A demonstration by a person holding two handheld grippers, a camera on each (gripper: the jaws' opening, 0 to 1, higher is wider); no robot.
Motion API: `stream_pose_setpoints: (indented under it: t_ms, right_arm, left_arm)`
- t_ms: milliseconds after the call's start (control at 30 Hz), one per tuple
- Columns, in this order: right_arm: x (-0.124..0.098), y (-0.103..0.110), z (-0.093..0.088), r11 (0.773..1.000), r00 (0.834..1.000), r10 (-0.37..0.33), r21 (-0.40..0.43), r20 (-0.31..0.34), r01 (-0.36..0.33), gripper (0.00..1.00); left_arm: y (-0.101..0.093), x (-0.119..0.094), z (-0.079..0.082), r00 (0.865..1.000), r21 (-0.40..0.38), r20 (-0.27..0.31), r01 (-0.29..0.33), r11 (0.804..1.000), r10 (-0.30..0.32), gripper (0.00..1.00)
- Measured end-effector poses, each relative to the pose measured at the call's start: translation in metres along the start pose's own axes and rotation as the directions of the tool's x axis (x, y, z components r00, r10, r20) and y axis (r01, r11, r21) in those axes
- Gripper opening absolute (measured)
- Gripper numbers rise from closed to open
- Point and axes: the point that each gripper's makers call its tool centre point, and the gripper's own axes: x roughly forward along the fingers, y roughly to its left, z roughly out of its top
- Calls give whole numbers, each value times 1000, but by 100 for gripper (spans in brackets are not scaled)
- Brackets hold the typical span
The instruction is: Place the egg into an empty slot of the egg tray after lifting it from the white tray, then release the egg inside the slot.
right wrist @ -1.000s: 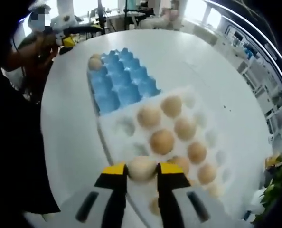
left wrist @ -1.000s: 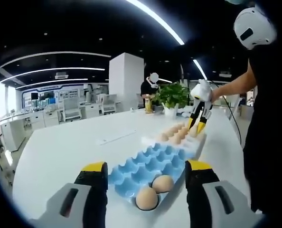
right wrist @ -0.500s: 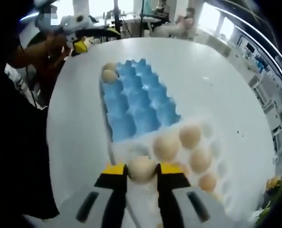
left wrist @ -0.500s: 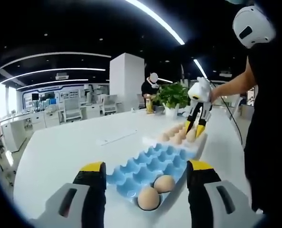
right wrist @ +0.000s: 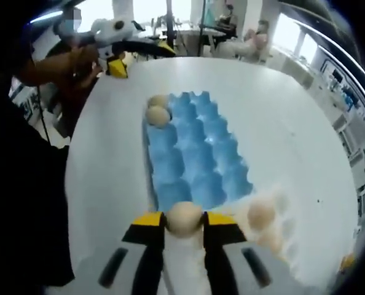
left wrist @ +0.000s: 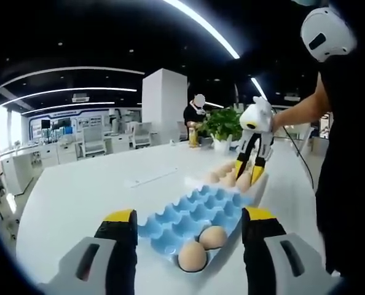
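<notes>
Egg, pale tan and smooth [right wrist: 184, 218], sat clenched between the right gripper [right wrist: 184, 222] jaws, which had carried it off the white moulded tray [right wrist: 274, 212] to the near edge of the blue moulded egg tray [right wrist: 195, 160] (two eggs [right wrist: 158, 112] at its far corner). Release remained. The left gripper [left wrist: 188, 222] hung released. Around the white round counter [left wrist: 78, 190] lay a lit open office.

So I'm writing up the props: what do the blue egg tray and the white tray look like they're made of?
The blue egg tray looks like molded pulp or thin formed plastic: matte, evenly coloured, with peaked cups. The white tray looks like foam or pale plastic, soft-edged and dull; blur leaves it open. The held egg has a matte tan shell.
</notes>
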Motion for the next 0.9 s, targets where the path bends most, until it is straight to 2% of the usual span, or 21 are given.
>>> stream_pose_setpoints:
  t_ms: [433,900]
  right_arm:
    - [17,10,34,997,998,41,-59,39,-39,24]
    - [30,20,58,992,995,77,-103,62,-71,24]
  left_arm:
    - [4,-1,2,1000,-2,5,-4,1000,5,71]
    - [4,-2,2,1000,-3,5,-3,1000,3,71]
